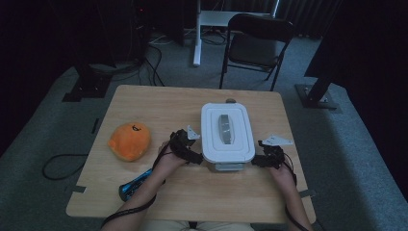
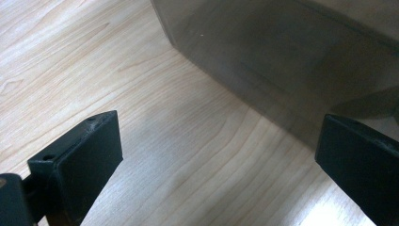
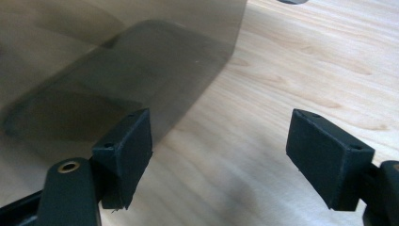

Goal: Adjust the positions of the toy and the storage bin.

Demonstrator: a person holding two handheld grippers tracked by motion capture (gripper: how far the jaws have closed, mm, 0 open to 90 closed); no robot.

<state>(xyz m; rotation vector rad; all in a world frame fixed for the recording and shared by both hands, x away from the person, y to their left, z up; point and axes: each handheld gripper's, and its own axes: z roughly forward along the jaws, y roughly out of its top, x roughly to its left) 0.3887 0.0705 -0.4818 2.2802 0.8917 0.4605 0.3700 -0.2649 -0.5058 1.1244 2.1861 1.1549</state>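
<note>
A white lidded box with a grey handle on its lid sits in the middle of the wooden table. My left gripper lies against the box's near left corner, and my right gripper is at its near right corner. In the left gripper view my left gripper is open over bare wood, with the smoky box wall just beyond its right-hand jaw. In the right gripper view my right gripper is also open, and the box wall stands behind its left-hand jaw. Nothing is between either pair of jaws.
An orange plush toy lies on the table left of the box. A blue object rests near the front edge under the left forearm. A small dark thing sits behind the box. A folding chair stands beyond the table.
</note>
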